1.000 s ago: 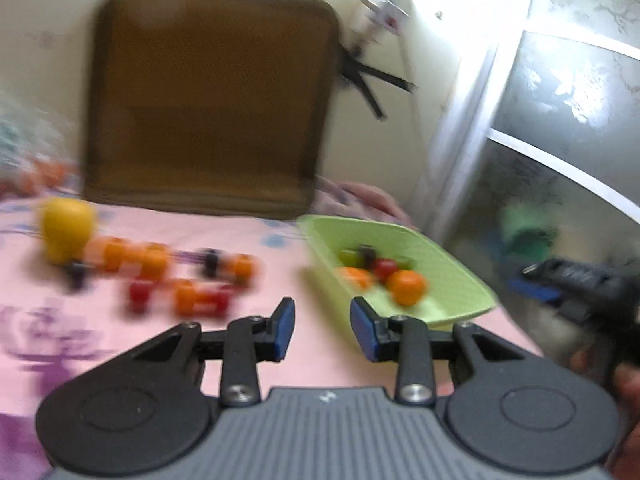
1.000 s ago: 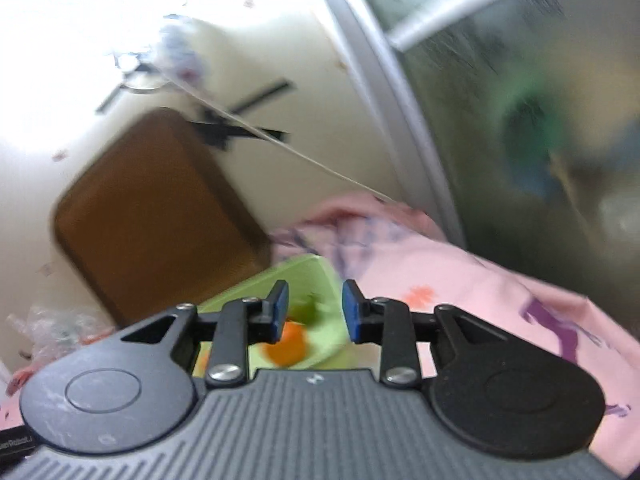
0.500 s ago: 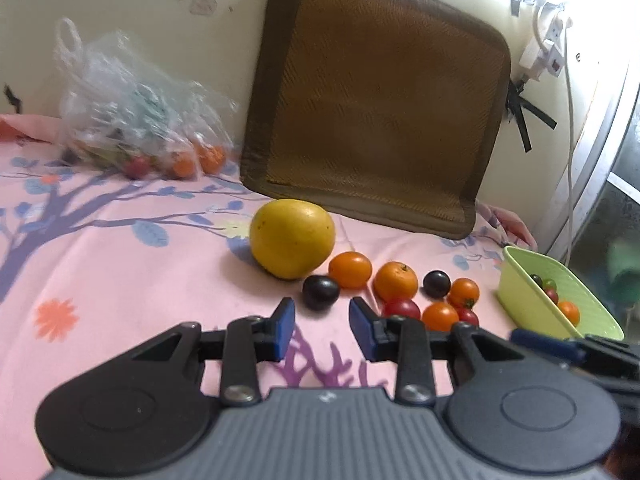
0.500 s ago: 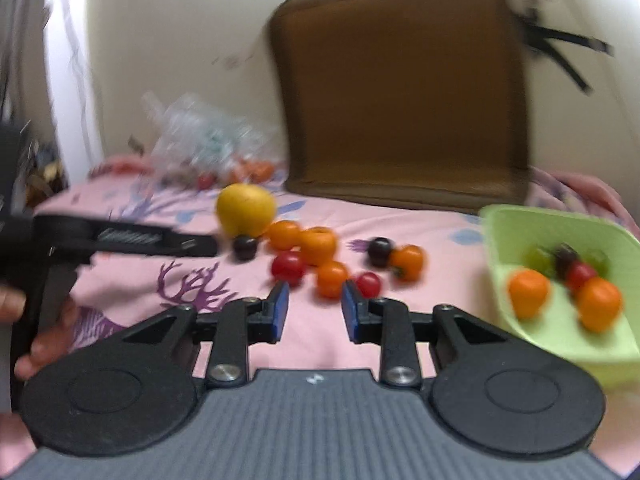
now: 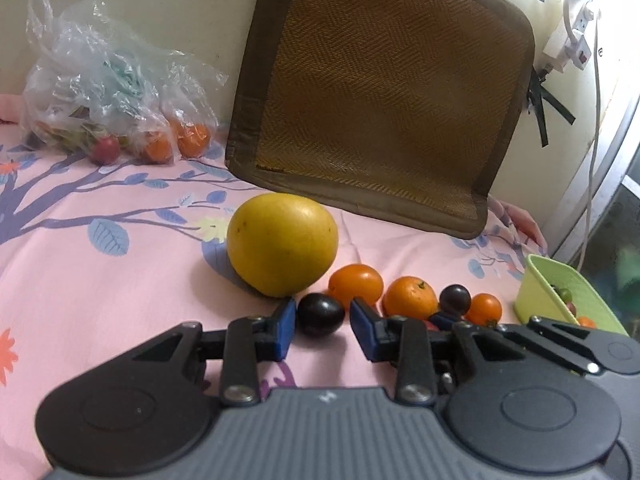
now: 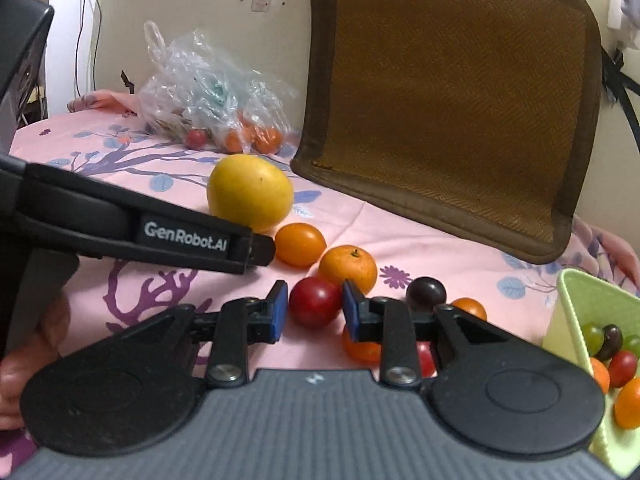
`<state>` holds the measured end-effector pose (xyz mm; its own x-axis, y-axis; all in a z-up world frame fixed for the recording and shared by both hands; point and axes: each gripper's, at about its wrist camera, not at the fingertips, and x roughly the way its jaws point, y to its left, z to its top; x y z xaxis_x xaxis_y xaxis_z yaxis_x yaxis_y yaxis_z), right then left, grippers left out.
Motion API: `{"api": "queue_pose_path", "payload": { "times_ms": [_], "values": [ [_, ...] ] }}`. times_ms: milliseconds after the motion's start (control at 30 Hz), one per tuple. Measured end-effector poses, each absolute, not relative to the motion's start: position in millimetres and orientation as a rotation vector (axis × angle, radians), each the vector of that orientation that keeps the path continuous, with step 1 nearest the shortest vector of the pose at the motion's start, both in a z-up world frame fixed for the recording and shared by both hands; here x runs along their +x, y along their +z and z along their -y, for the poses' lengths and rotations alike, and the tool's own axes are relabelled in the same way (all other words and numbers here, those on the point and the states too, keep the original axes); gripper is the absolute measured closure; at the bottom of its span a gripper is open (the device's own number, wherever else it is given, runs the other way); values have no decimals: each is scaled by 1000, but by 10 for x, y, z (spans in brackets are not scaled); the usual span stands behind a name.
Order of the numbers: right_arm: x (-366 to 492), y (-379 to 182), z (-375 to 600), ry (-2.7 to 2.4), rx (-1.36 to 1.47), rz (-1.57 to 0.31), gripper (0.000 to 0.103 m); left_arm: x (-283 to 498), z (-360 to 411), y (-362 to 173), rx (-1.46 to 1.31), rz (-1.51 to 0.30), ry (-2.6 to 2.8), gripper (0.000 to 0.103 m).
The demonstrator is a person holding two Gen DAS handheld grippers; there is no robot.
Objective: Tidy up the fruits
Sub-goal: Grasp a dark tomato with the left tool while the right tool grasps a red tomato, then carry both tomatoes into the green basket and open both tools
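A pink cloth (image 5: 100, 288) with purple tree shapes is spread under everything. The left gripper (image 5: 322, 326) is seen low over the cloth, and its blue jaws are set apart with a dark purple fruit (image 5: 321, 314) between them; whether the pads touch the fruit cannot be told. Just past it, a big yellow fruit (image 5: 282, 249) is found, and an orange tomato (image 5: 355, 285) is beside that on the right. Farther right, a small orange (image 5: 409, 297) and another dark fruit (image 5: 455, 298) are lined up. The right gripper (image 6: 314, 311) is held near the left one, and its jaws are also apart, with a red tomato (image 6: 314, 306) sitting in the gap; a small space is seen on each side. A green tray (image 6: 570, 312) is placed at the far right, and some small red, green, dark and orange fruits are kept inside it. A brown mat (image 5: 380, 92) is leaned on the wall at the back. A clear plastic bag (image 5: 104, 84) with more fruit is left at the far left. A hand (image 6: 28, 356) is seen on the left gripper's handle.
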<state>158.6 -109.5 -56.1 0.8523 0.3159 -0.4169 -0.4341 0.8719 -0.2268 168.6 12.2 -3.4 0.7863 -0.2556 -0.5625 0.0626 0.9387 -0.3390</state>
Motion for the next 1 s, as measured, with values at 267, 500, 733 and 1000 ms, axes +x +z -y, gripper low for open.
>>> {"api": "queue_pose_path", "payload": {
  "times_ms": [267, 500, 733, 1000],
  "values": [
    [1090, -580, 1290, 410, -316, -322, 73, 1453, -105, -35, -330, -645, -195, 77],
    [451, -736, 1740, 399, -323, -327, 73, 781, 290, -9, -309, -640, -347, 77],
    [149, -794, 2132, 374, -207, -355, 71, 310, 906, 31, -133, -588, -452, 76],
    [149, -842, 2182, 383, -190, -375, 70, 178, 1094, 28, -49, -592, -426, 75]
  ]
}}
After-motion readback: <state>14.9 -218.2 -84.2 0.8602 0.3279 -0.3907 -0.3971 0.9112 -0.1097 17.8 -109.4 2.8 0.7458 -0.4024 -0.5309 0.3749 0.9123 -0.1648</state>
